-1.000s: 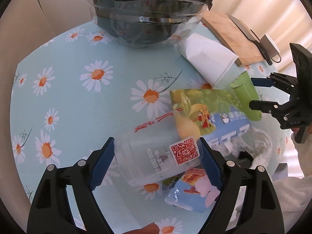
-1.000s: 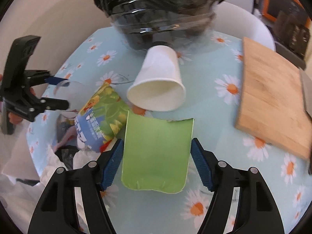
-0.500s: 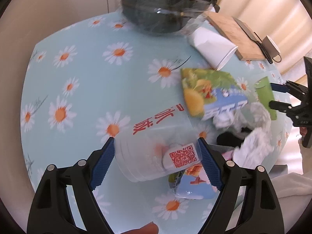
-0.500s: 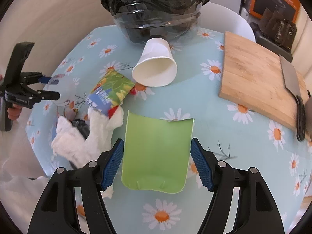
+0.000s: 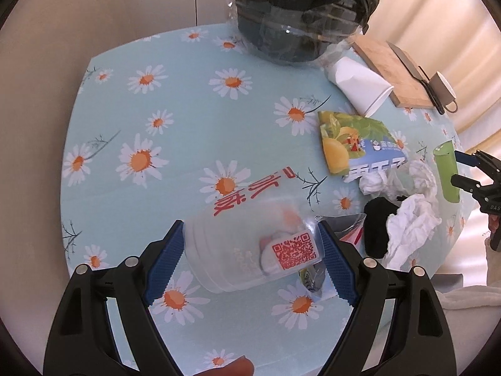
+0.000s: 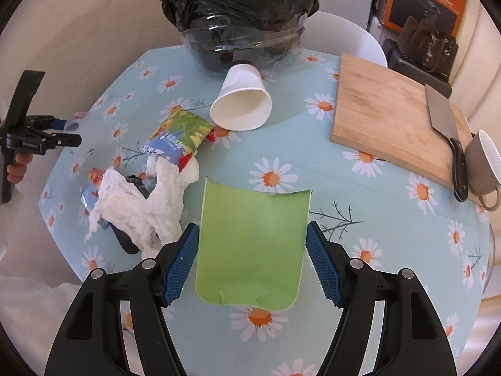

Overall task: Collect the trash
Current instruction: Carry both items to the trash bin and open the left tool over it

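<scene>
While the left tongs (image 5: 250,250) squeeze a clear cup (image 5: 250,244) & the right tongs (image 6: 252,250) squeeze a green cup (image 6: 250,241) above the table (image 5: 188,144), both look picked up, so next they need dropping into the bin (image 6: 238,25).

Daisy-print table (image 6: 391,206), white chair (image 6: 347,37), pale curtains (image 5: 438,22).

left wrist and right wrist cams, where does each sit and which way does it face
Left wrist: on the left gripper, looking down past its blue pads at a clear cup they clamp; a fingertip shows at the bottom edge.
Right wrist: on the right gripper, looking down at a green cup in its grip.
Shared: daisy tablecloth, black-bagged bin, white paper cup, each other's gripper.
</scene>
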